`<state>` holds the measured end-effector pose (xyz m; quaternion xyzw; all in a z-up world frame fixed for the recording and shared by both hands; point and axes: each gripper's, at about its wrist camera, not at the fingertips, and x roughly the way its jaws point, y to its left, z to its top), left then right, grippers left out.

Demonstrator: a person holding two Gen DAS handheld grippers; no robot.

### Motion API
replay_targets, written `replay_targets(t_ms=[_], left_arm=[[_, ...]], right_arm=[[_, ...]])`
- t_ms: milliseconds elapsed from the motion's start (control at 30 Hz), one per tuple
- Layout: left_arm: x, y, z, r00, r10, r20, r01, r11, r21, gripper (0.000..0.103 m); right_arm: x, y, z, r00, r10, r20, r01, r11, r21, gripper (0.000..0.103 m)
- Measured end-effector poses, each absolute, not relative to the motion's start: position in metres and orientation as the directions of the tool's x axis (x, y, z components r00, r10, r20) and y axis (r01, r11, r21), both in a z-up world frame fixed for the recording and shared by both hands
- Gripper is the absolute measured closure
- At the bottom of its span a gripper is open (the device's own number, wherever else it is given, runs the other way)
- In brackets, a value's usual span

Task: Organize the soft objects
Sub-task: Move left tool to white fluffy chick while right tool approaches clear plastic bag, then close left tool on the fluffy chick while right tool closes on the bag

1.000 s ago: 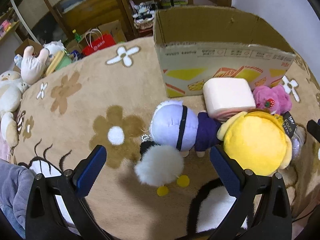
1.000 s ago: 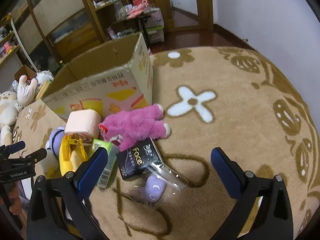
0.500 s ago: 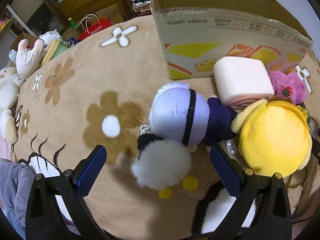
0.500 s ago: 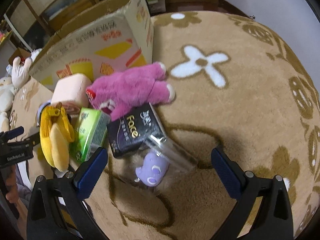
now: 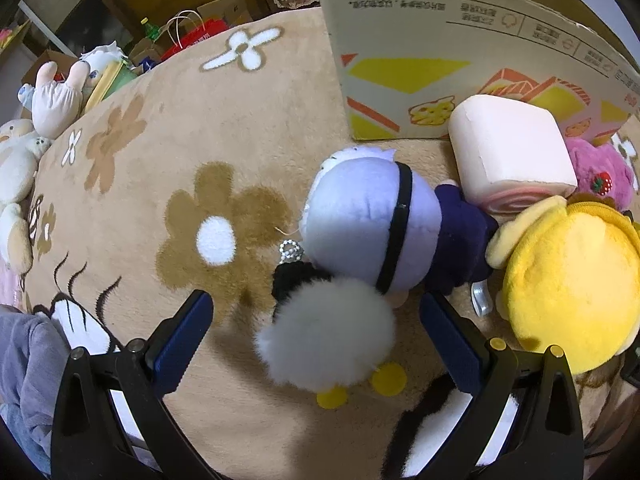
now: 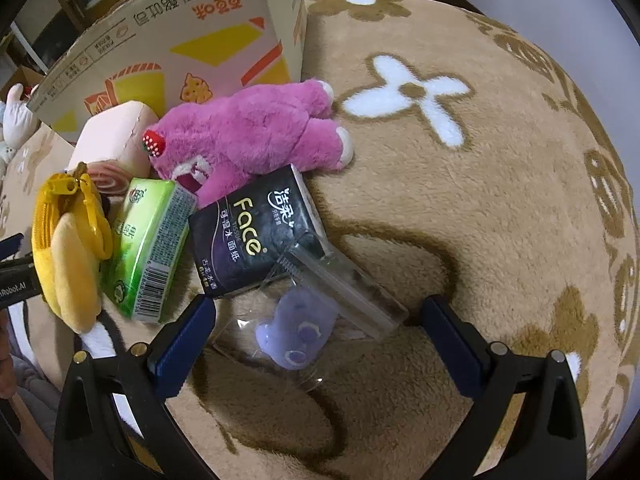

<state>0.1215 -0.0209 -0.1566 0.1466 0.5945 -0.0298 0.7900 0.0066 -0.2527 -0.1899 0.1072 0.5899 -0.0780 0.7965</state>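
Left gripper (image 5: 316, 316) fingers spread wide, holding nothing; one fluffy grey pom-pom toy (image 5: 326, 334) with two yellow felt feet sits between them at 12 o'clock. Beyond it one lavender-headed plush doll (image 5: 370, 232); at 2 o'clock one round yellow plush (image 5: 568, 296); at 1 o'clock one pink roll-cake cushion (image 5: 510, 156) against one printed cardboard box (image 5: 440, 64).

Right gripper (image 6: 316, 322) fingers also wide apart, empty; one clear plastic pouch with a purple squishy (image 6: 298, 336) lies between them. At 11 o'clock two tissue packs: black (image 6: 256, 232), green (image 6: 150, 244). One fuzzy pink bear (image 6: 256, 132) behind at 12. All on a tan floral plush rug (image 6: 480, 200).
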Motion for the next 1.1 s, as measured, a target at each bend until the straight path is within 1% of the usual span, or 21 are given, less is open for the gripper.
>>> replay_targets(t_ms=[67, 100, 133, 200, 233, 300, 367, 633, 733, 800, 900, 933, 967, 1000, 1100], left_arm=[[0.122, -0.021, -0.158, 0.287, 0.123, -0.950, 0.220, 0.957, 0.190, 0.003], [0.123, -0.020, -0.159, 0.285, 0.120, -0.951, 0.217, 0.958, 0.186, 0.011], [0.123, -0.019, -0.159, 0.280, 0.117, -0.953, 0.214, 0.960, 0.181, 0.017], [0.123, -0.019, -0.161, 0.258, 0.087, -0.962, 0.211, 0.967, 0.144, 0.024], [0.123, -0.018, -0.162, 0.253, 0.083, -0.964, 0.208, 0.968, 0.138, 0.026], [0.123, -0.018, -0.163, 0.245, 0.065, -0.967, 0.209, 0.971, 0.119, 0.033], [0.123, -0.018, -0.163, 0.233, 0.041, -0.972, 0.213, 0.973, 0.092, 0.039], [0.126, -0.012, -0.167, 0.218, 0.015, -0.976, 0.192, 0.980, 0.058, 0.039], [0.125, -0.011, -0.169, 0.221, 0.016, -0.975, 0.197, 0.979, 0.061, 0.044], [0.124, -0.010, -0.168, 0.225, 0.015, -0.974, 0.196, 0.979, 0.061, 0.053], [0.123, -0.008, -0.167, 0.227, 0.011, -0.974, 0.187, 0.981, 0.055, 0.061], [0.122, -0.008, -0.167, 0.229, 0.016, -0.973, 0.186, 0.981, 0.059, 0.064], [0.122, -0.007, -0.168, 0.230, 0.024, -0.973, 0.184, 0.981, 0.068, 0.067], [0.124, -0.006, -0.169, 0.227, 0.023, -0.974, 0.183, 0.981, 0.065, 0.068], [0.126, -0.004, -0.170, 0.223, 0.022, -0.975, 0.181, 0.981, 0.063, 0.068]], right_arm=[[0.007, -0.248, -0.195, 0.270, -0.025, -0.962, 0.246, 0.968, 0.044, 0.000], [0.008, -0.245, -0.197, 0.261, -0.035, -0.965, 0.244, 0.969, 0.031, 0.000], [0.009, -0.243, -0.200, 0.255, -0.048, -0.966, 0.241, 0.970, 0.015, 0.000], [0.007, -0.238, -0.205, 0.260, -0.056, -0.964, 0.247, 0.969, 0.010, 0.001], [0.006, -0.238, -0.204, 0.260, -0.060, -0.964, 0.250, 0.968, 0.008, 0.002], [0.004, -0.239, -0.203, 0.263, -0.055, -0.963, 0.259, 0.966, 0.015, 0.010], [0.002, -0.242, -0.203, 0.262, -0.045, -0.964, 0.265, 0.964, 0.027, 0.014], [-0.002, -0.244, -0.202, 0.273, -0.005, -0.962, 0.295, 0.952, 0.078, 0.015], [-0.001, -0.255, -0.201, 0.257, 0.020, -0.966, 0.307, 0.946, 0.101, 0.012], [-0.005, -0.261, -0.200, 0.250, 0.041, -0.967, 0.313, 0.942, 0.121, 0.006], [-0.009, -0.264, -0.207, 0.242, 0.051, -0.969, 0.306, 0.944, 0.126, 0.006], [-0.009, -0.264, -0.208, 0.239, 0.047, -0.970, 0.305, 0.945, 0.121, 0.007], [-0.007, -0.264, -0.209, 0.234, 0.035, -0.972, 0.307, 0.946, 0.108, 0.011], [-0.009, -0.263, -0.210, 0.228, 0.017, -0.973, 0.309, 0.947, 0.089, 0.018], [-0.006, -0.256, -0.214, 0.226, -0.006, -0.974, 0.306, 0.950, 0.065, 0.022]])
